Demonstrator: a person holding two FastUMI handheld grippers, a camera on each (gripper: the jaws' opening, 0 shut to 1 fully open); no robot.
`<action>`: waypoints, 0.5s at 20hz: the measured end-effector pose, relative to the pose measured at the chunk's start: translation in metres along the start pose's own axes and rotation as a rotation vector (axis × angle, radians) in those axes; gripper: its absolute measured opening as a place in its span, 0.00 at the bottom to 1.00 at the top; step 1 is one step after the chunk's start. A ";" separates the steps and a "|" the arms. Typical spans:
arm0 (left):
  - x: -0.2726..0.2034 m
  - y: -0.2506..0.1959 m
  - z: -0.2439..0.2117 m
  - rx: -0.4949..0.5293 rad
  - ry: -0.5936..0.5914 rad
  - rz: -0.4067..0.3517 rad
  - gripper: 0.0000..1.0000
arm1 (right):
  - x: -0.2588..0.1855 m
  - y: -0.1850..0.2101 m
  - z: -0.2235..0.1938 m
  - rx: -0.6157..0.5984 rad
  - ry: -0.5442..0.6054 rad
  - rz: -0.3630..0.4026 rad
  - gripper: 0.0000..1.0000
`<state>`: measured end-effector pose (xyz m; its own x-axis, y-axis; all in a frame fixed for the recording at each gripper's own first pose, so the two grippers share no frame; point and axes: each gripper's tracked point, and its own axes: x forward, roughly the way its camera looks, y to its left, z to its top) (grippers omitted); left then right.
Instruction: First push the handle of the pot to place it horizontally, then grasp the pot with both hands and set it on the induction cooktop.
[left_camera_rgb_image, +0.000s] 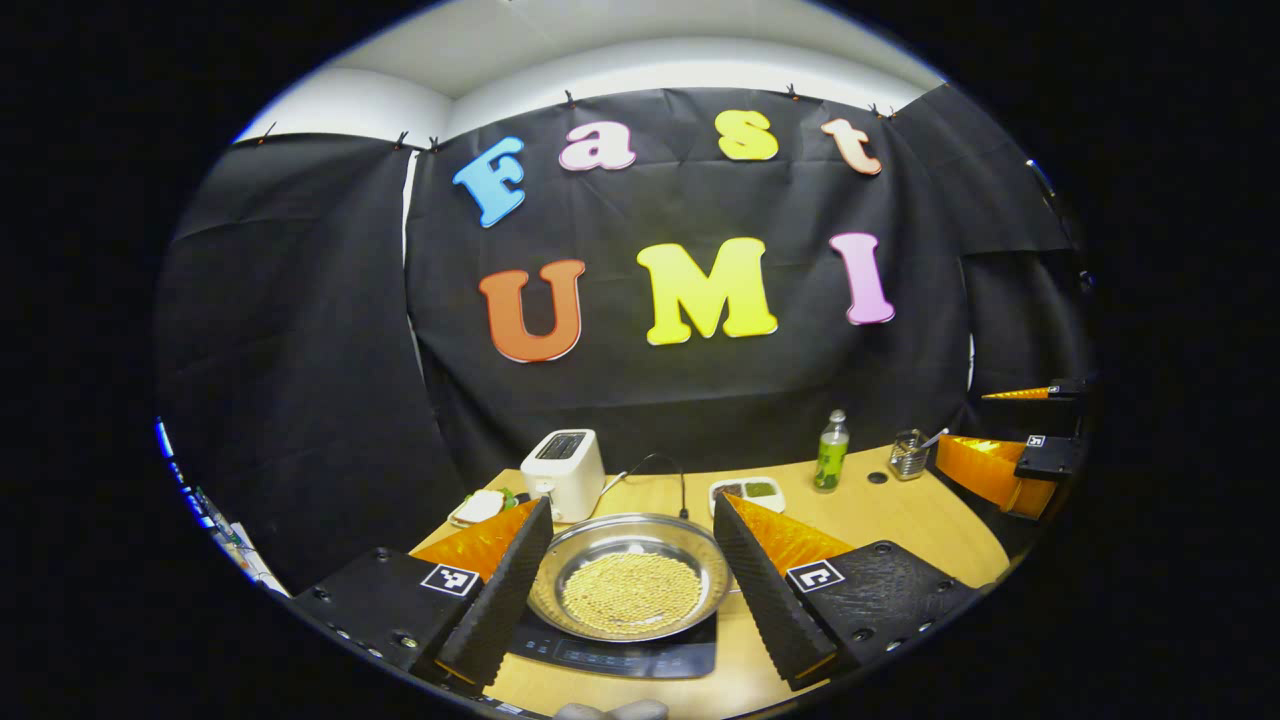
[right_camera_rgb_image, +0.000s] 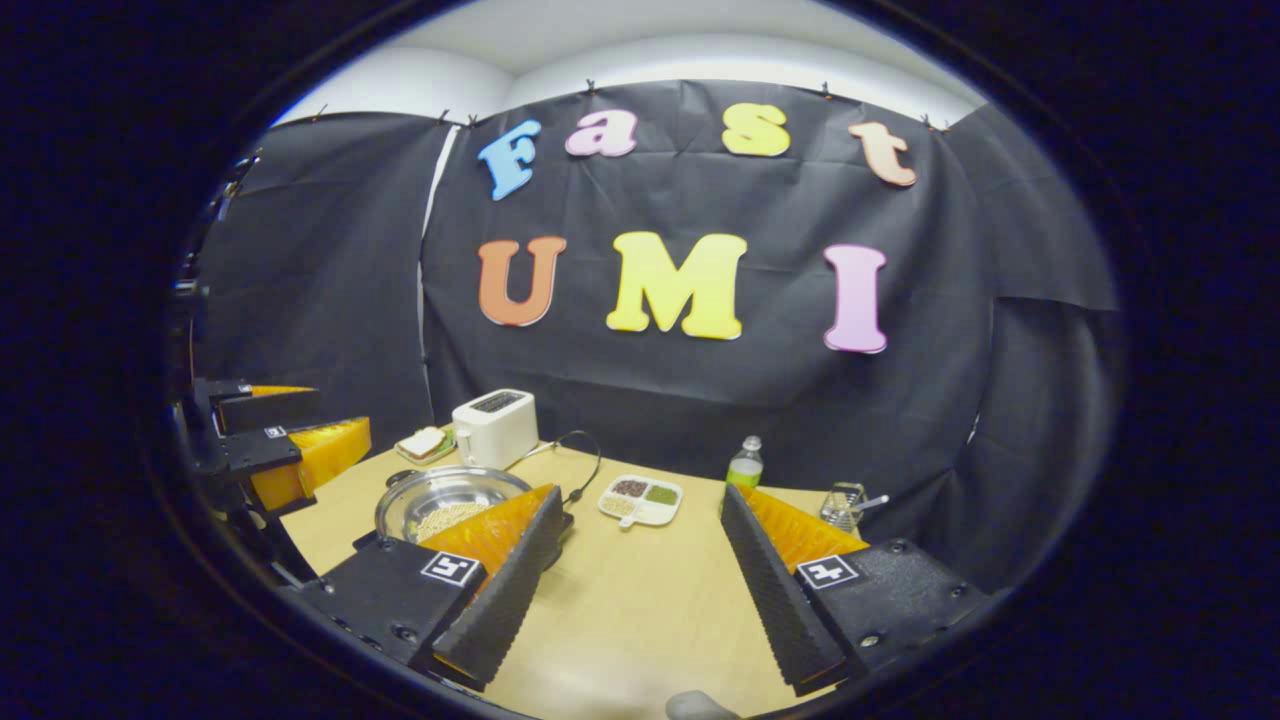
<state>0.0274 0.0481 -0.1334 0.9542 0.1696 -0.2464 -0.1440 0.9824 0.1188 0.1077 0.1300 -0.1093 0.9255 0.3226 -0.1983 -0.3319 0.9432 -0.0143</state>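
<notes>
The steel pot (left_camera_rgb_image: 630, 575), wide and shallow and holding a layer of pale yellow beans (left_camera_rgb_image: 630, 592), is being seen seated on the black induction cooktop (left_camera_rgb_image: 620, 655) near the front of the wooden table (left_camera_rgb_image: 900, 515); in the right gripper view a small dark handle is being made out at the pot's (right_camera_rgb_image: 440, 500) far-left rim, but which way its long axis is lying cannot be told; the pot's near edge is being hidden there by an orange and black finger (right_camera_rgb_image: 500, 580), and most of the cooktop (right_camera_rgb_image: 565, 523) is being covered too; the cooktop's front panel is being shown too dim to be read; the left gripper (left_camera_rgb_image: 630, 590) is being held with its fingers (left_camera_rgb_image: 495, 590) spread wide, the pot lying between them in the left gripper view, and whether either finger is touching the rim cannot be told; nothing is being gripped; the right gripper (right_camera_rgb_image: 640, 590) is likewise being held wide apart over bare tabletop (right_camera_rgb_image: 640, 600), with nothing between its fingers; behind the pot a white toaster (left_camera_rgb_image: 562, 473), a divided dish of grains (left_camera_rgb_image: 747, 492), a green bottle (left_camera_rgb_image: 831, 452) and a wire utensil holder (left_camera_rgb_image: 908, 455) are being seen along the back of the table; a plate with bread (left_camera_rgb_image: 480, 507) is being partly cut off beside the toaster.
</notes>
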 end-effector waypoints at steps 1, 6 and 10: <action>-0.008 -0.012 0.006 0.000 -0.015 -0.013 0.96 | -0.016 -0.013 0.007 0.014 -0.018 -0.010 1.00; -0.043 -0.066 0.036 -0.018 -0.076 -0.055 0.96 | -0.083 -0.076 0.036 0.059 -0.094 -0.063 1.00; -0.065 -0.091 0.055 -0.049 -0.109 -0.083 0.96 | -0.115 -0.103 0.041 0.086 -0.127 -0.089 1.00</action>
<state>-0.0069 -0.0565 -0.0758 0.9857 0.0809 -0.1475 -0.0737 0.9958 0.0542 0.0431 -0.0011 -0.0446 0.9679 0.2402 -0.0745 -0.2362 0.9699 0.0590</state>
